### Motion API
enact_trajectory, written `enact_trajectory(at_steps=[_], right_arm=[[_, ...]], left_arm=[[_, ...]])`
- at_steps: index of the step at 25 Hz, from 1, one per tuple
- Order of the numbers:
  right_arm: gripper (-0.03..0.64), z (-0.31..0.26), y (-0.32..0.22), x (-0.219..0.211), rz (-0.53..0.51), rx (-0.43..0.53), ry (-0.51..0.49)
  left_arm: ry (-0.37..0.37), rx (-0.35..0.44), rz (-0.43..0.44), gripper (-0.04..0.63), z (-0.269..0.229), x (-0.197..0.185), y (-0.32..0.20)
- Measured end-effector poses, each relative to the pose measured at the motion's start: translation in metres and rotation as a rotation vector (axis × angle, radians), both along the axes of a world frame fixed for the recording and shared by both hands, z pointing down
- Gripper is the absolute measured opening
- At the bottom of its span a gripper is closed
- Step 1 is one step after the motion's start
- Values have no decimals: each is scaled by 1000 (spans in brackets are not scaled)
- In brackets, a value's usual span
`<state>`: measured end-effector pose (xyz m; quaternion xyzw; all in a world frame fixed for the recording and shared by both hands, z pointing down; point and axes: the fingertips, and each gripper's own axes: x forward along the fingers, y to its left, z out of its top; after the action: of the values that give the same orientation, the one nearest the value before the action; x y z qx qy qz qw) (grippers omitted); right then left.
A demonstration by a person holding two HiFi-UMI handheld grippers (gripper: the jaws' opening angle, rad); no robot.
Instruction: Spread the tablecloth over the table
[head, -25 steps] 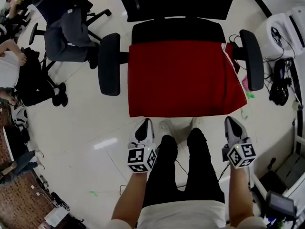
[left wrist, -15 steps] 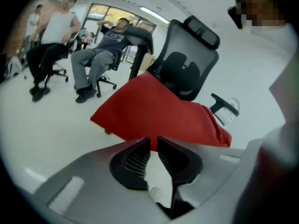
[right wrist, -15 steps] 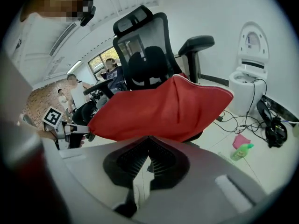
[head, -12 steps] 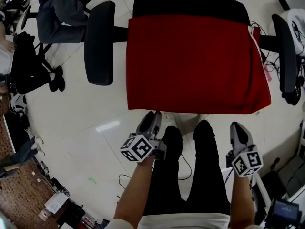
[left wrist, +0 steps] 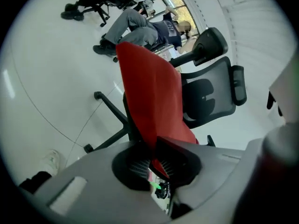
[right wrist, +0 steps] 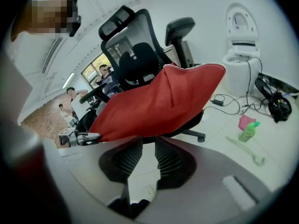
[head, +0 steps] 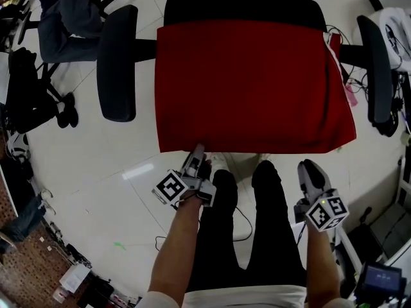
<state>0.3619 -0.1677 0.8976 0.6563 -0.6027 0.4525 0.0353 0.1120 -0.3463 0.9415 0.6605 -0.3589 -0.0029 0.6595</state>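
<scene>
A red tablecloth (head: 250, 82) lies folded flat over the seat of a black office chair (head: 241, 2). My left gripper (head: 196, 154) is rolled onto its side at the cloth's near left corner. Its jaws are closing, and in the left gripper view the cloth's (left wrist: 149, 101) hem runs in between the pads of the left gripper (left wrist: 156, 149), pinched there. My right gripper (head: 309, 170) hangs just short of the near right corner. Its jaws are opening and nothing is between them. In the right gripper view the cloth (right wrist: 159, 101) lies ahead of the right gripper (right wrist: 145, 141), apart from it.
The chair's armrests (head: 117, 63) (head: 376, 69) flank the cloth. My legs (head: 244, 217) stand between the grippers. Another chair with a seated person (head: 61, 18) is at the far left. Cables, a green bottle (right wrist: 247, 129) and a white appliance (right wrist: 240, 31) lie on the floor to the right.
The left gripper rolled over, moved down and forward to the cloth's near left corner and took its hem. The right gripper sank a little and its jaws parted.
</scene>
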Motion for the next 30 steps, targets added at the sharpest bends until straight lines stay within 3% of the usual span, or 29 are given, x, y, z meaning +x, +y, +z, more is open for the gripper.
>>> enact_trajectory(at_steps=[1,4,7,10,13,14,17,18,22,27,30], right_arm=[[109,1,0,1,32,6,-47],[290,5,-10,10,158,66,-253],[382,18,-24,26,298,112,-410],[434,29,-31,36,414,153,-550],[432,31,-42,45,488,206,-666],[400,33,-43,45,494,198,-680],[105,35,-38,44,477,145,-630],[41,33,-37,42,467,140,-616],[12,12,-40,39,435,188,-559],[12,-48,-20,41,351,174,-328],[12,-110,-28,43,274,243,-225]], left_arm=[[-36,20,19,21,-2,-2,1],[-104,56,39,17,-5,-1,0],[-123,75,22,17,-3,3,-5],[-152,77,20,17,-2,2,1],[-170,82,28,17,-5,3,4],[-174,84,33,17,-7,3,5],[-178,103,53,17,-14,5,6],[-178,112,55,17,-17,6,5],[-195,191,74,17,-42,8,3],[-318,384,175,17,-121,11,9],[-377,527,227,15,-182,17,4]])
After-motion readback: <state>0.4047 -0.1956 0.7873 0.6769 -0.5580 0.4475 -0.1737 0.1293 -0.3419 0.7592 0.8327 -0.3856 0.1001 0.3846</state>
